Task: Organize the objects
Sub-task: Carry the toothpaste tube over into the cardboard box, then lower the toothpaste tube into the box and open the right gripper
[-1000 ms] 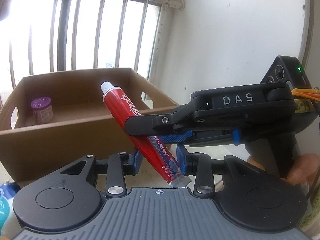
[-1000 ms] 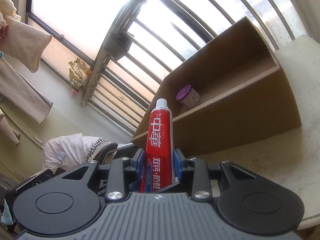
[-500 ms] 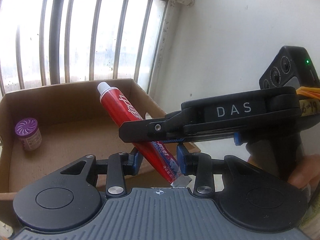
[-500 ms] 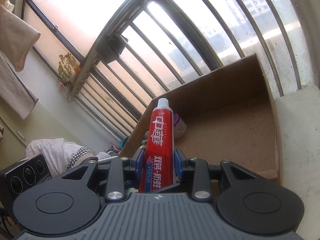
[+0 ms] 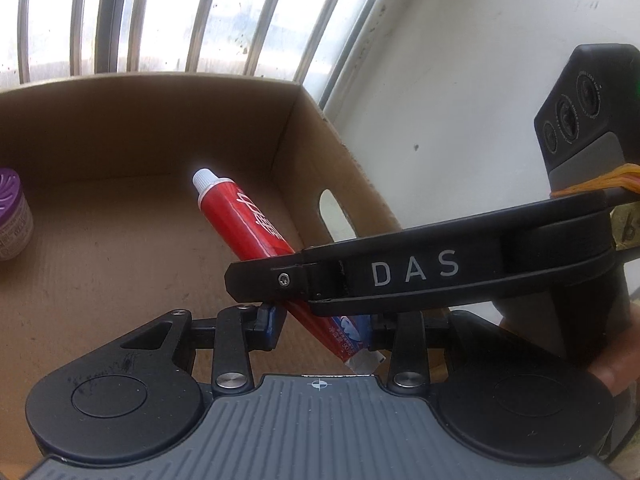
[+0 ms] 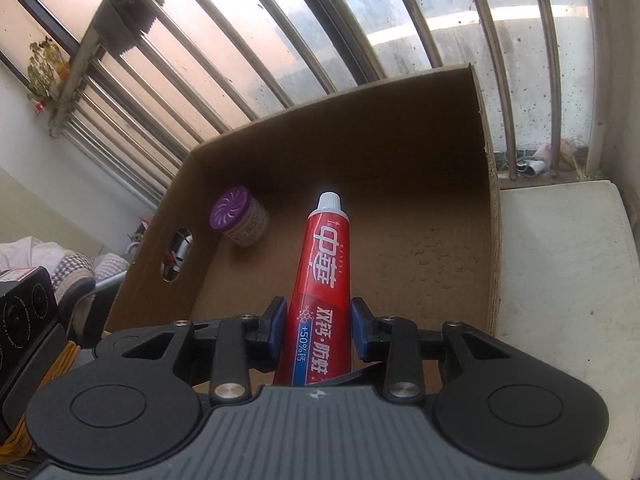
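Toothpaste tube (image 5: 244, 224) tail hidden behind right gripper (image 6: 318, 326) over box (image 5: 120, 112).

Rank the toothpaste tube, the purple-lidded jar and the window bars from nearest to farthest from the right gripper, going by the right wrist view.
1. Toothpaste tube: between the right gripper fingers, over the cardboard box.
2. Purple-lidded jar: inside the box, towards its left wall.
3. Window bars: beyond the box's far wall.

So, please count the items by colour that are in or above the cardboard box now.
Red: 1, the toothpaste tube, held over the cardboard box.
Purple: 1, the purple-lidded jar, standing inside the box.
Total: 2.
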`<state>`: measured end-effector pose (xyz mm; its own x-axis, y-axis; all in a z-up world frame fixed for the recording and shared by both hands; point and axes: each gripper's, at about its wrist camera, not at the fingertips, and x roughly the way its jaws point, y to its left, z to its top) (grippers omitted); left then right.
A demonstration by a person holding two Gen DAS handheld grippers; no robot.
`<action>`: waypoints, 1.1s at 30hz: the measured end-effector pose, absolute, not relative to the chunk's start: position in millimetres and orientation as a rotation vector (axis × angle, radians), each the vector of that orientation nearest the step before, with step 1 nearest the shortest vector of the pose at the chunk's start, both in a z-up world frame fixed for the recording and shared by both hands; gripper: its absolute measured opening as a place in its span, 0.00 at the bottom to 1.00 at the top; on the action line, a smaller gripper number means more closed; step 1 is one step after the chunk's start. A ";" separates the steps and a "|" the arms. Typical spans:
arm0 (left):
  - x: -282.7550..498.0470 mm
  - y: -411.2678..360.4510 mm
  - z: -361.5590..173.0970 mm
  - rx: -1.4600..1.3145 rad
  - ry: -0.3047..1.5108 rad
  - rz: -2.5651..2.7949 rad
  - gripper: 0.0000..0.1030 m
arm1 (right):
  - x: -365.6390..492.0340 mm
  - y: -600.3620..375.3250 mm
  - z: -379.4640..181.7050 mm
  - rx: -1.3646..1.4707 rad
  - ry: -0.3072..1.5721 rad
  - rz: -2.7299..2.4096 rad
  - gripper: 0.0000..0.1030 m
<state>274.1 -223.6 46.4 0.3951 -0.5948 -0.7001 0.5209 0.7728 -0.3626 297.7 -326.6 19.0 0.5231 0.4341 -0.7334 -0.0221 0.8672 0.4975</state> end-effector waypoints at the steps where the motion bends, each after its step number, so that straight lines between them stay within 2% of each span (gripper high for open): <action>1: 276.2 -223.6 44.3 -0.097 0.931 -0.703 0.35 | 301.4 -324.7 18.5 0.454 1.003 0.279 0.36; 13: 283.8 -225.5 34.0 -0.106 0.980 -0.647 0.39 | 309.5 -308.6 19.6 0.308 1.001 0.206 0.37; 20: 283.8 -224.8 35.4 -0.111 1.006 -0.626 0.42 | 312.0 -308.1 24.5 0.337 0.972 0.213 0.43; 26: 282.8 -224.0 43.1 -0.093 0.948 -0.604 0.54 | 312.6 -311.6 30.5 0.371 0.953 0.213 0.43; 30: 278.2 -218.7 48.0 -0.108 0.946 -0.599 0.55 | 305.1 -316.6 39.1 0.382 0.917 0.207 0.43; 33: 267.3 -215.6 54.4 -0.108 0.926 -0.602 0.58 | 292.4 -325.8 49.5 0.404 0.867 0.211 0.52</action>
<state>267.3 -215.6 54.4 0.4503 -0.5306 -0.7181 0.4406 0.8316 -0.3381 292.4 -325.8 49.5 0.6327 0.3405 -0.6955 -0.0173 0.9041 0.4269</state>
